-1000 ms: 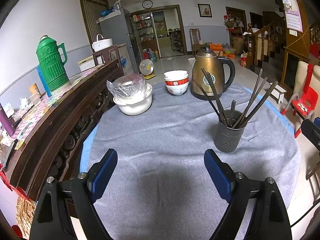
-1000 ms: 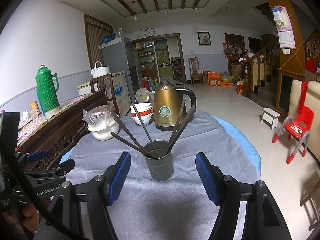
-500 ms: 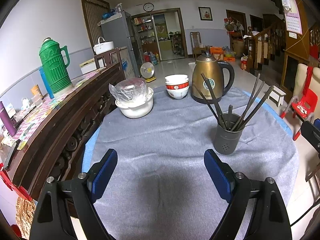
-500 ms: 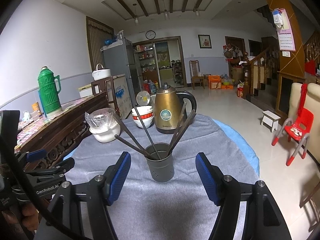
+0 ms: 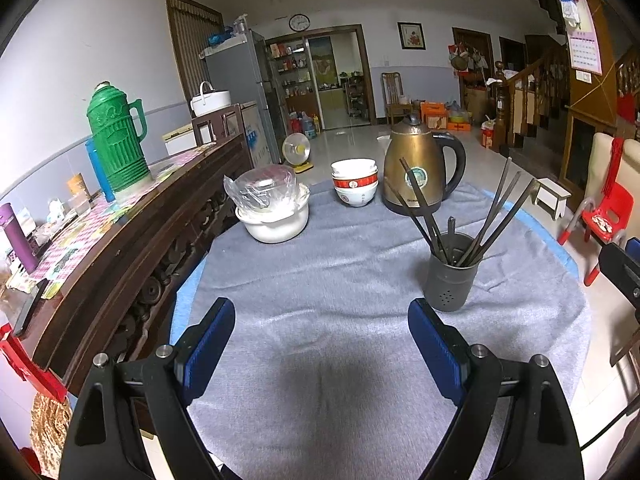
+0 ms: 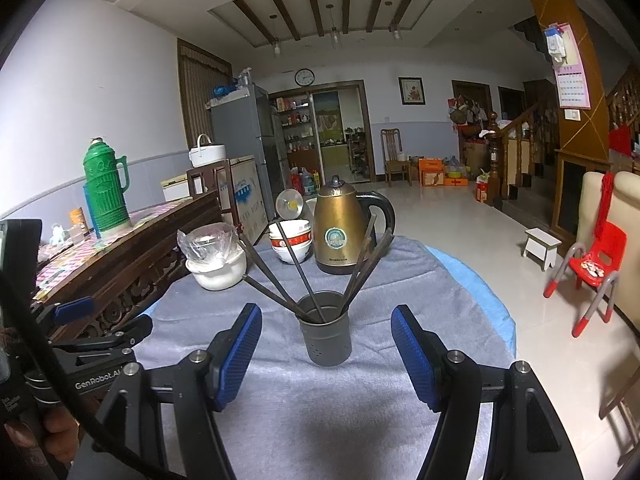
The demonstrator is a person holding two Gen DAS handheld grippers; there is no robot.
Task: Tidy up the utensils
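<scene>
Utensil holder (image 6: 325,334) farther off (chopsticks (image 6: 297,270) inside)

Surface (image 5: 340,280): grey cloth cover. Dark holder (image 5: 450,276) with chopsticks (image 5: 496,212), right of centre. At the far edge: brass kettle (image 5: 414,172), stacked bowls (image 5: 355,186), white pot (image 5: 276,216) topped with plastic-wrapped bowl. Left claw (image 5: 322,344): spread wide, empty.
</scene>
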